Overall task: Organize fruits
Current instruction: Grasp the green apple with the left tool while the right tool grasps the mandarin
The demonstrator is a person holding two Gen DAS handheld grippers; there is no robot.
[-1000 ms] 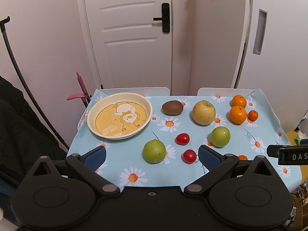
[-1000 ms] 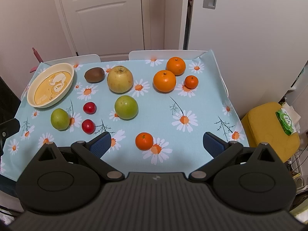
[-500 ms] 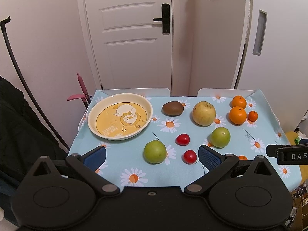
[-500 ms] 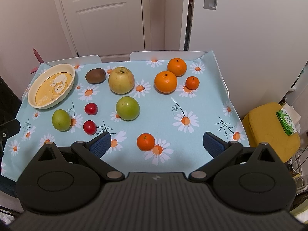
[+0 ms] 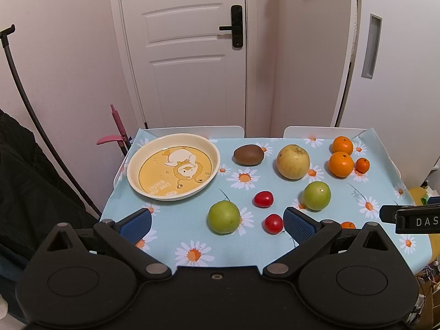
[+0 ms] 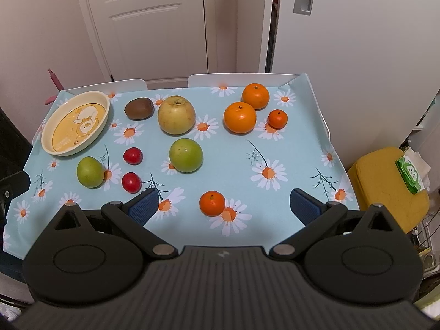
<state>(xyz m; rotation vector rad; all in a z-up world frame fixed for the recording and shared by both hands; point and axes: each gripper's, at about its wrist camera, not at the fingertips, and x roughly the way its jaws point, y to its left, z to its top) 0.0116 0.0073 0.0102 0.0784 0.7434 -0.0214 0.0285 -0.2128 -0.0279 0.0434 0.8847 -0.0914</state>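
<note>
A cream plate (image 5: 137,162) (image 6: 49,143) with a yellow cartoon centre sits empty at the table's far left. Spread over the daisy cloth are a kiwi (image 5: 248,154), a yellow pear (image 6: 176,114), two green apples (image 5: 223,217) (image 6: 186,155), two red cherry tomatoes (image 5: 263,198) (image 5: 273,223), two oranges (image 6: 239,117) (image 6: 255,96) and two small mandarins (image 6: 278,118) (image 6: 212,203). My left gripper (image 5: 217,224) hangs open above the near edge, with the near green apple between its fingers' line of sight. My right gripper (image 6: 224,207) is open over the near mandarin, holding nothing.
A white door stands behind the table, with two white chair backs (image 6: 242,78) at the far edge. A yellow stool (image 6: 385,181) with a green tissue pack is to the right. A dark garment (image 5: 24,192) and a pink tool (image 5: 118,126) are at the left.
Both grippers have drifted slightly forward and upward, so the table sits a little lower in each view. No fruit has moved and both grippers stay open.
</note>
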